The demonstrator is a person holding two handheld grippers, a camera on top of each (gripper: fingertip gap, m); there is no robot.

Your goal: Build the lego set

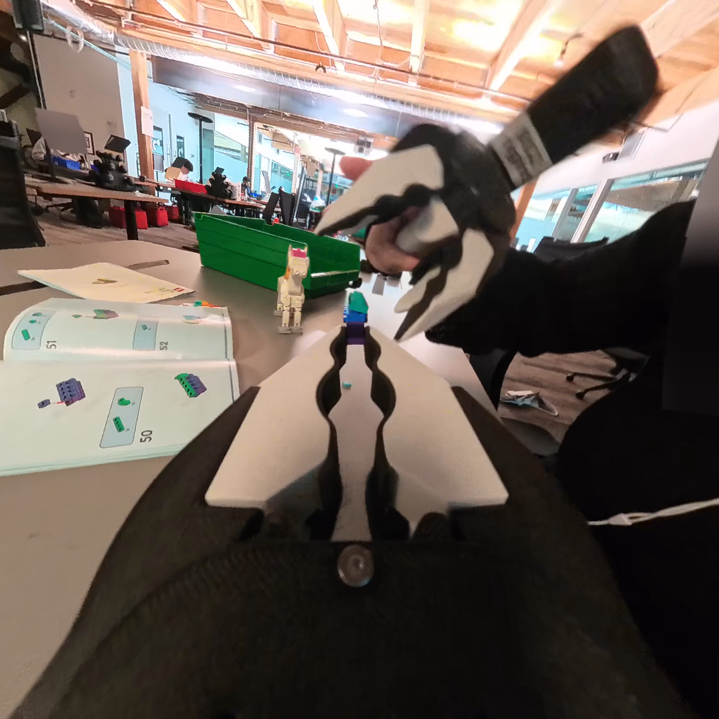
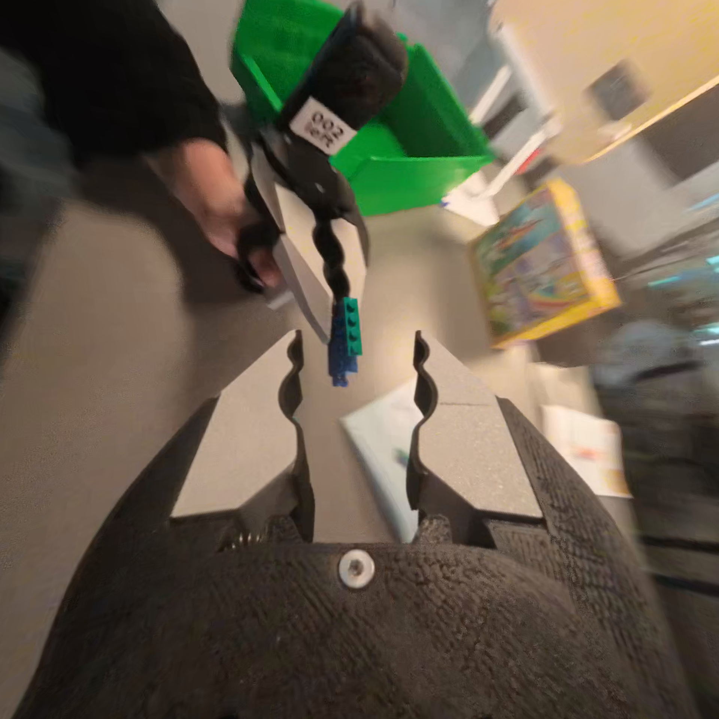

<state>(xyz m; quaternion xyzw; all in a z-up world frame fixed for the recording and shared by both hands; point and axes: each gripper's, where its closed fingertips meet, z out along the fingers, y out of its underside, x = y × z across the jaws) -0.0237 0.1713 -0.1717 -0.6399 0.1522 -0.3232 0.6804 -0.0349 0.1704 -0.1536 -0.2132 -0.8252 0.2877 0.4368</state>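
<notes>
My left gripper (image 1: 355, 331) is shut on a small brick stack (image 1: 356, 311), purple at the bottom, blue in the middle, teal on top, held above the grey table (image 1: 58, 544). My right gripper (image 1: 357, 286) is open and empty, just above and to the right of the stack. In the right wrist view the open right gripper (image 2: 358, 334) faces the blue and teal stack (image 2: 346, 338), which hangs from the left gripper (image 2: 344, 307). I cannot tell if the right fingers touch it. A white llama figure (image 1: 291, 291) stands on the table.
An open instruction booklet (image 1: 116, 373) lies at the left, and a second booklet (image 1: 105, 282) behind it. A green bin (image 1: 272, 249) stands at the back. A tiny teal piece (image 1: 346, 385) lies on the table. A colourful set box (image 2: 541, 264) stands at the right. Both grippers' tips are close together, under 4 cm apart. Both grippers' tips are roughly 25 cm from the white llama figure (image 1: 291, 291).
</notes>
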